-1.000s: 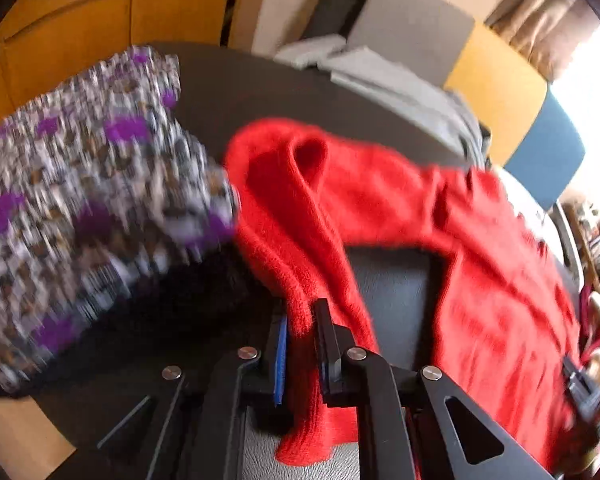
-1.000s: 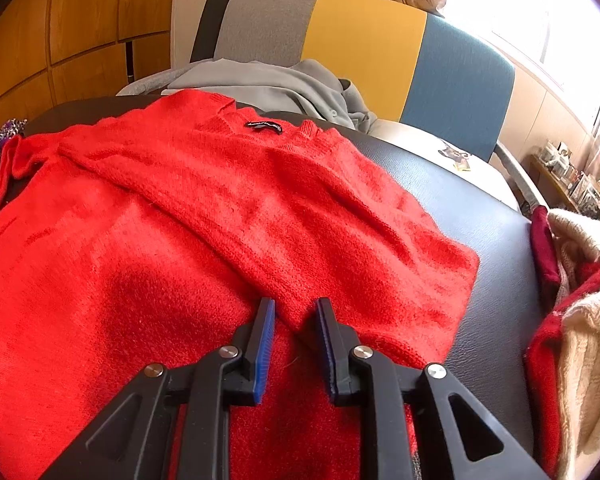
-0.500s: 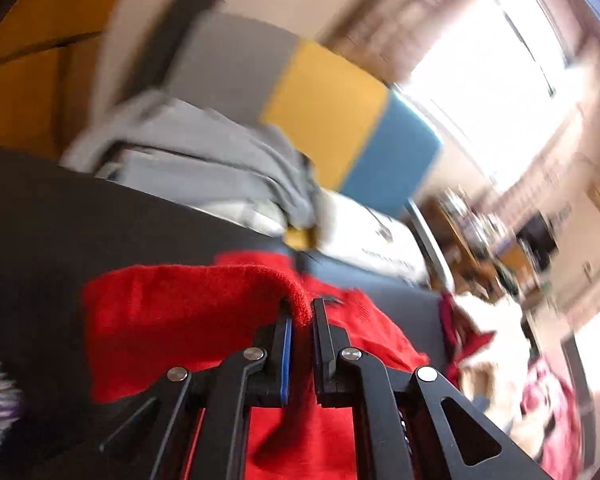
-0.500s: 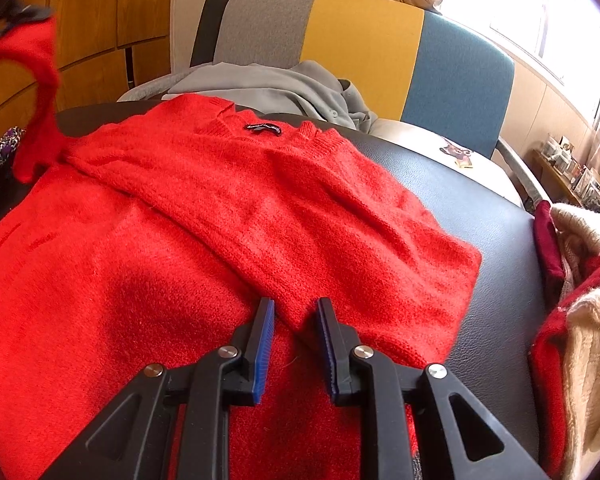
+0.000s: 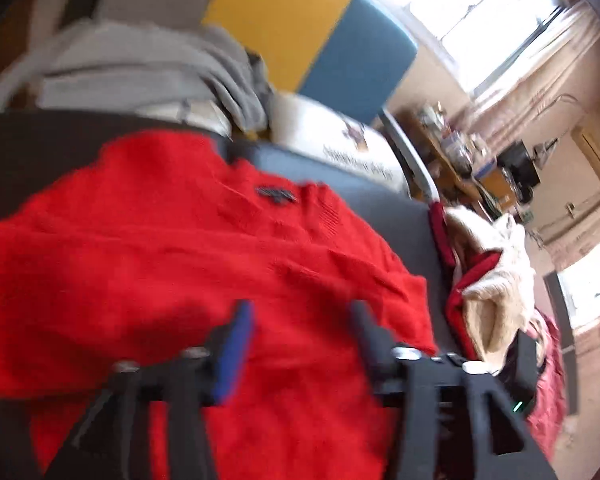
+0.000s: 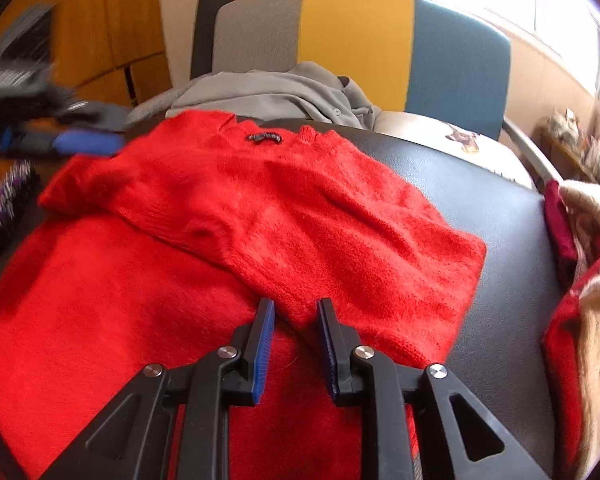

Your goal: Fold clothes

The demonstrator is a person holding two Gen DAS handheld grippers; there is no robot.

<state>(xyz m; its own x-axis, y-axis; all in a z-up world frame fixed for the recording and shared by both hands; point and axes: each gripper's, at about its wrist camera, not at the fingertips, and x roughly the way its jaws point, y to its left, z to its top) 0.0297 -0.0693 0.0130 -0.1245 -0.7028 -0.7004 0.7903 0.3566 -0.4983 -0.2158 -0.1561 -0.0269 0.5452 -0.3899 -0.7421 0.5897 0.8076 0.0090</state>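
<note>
A red sweater lies spread on the black table, its neck label at the far side and one sleeve folded across the body. In the right wrist view my right gripper is shut on a fold of the sweater near its front edge. In the left wrist view my left gripper hovers over the sweater; its jaws are opening, with nothing pinched between them. Its blue pad shows blurred at the sweater's far left shoulder.
A grey garment lies on a chair with a grey, yellow and blue back behind the table. A pile of cream and red clothes sits at the table's right edge. A purple patterned garment lies at the left.
My left gripper carried the red sleeve from beside the patterned garment across onto the sweater's body, then let go and opened. The right gripper has kept still on its fold.
</note>
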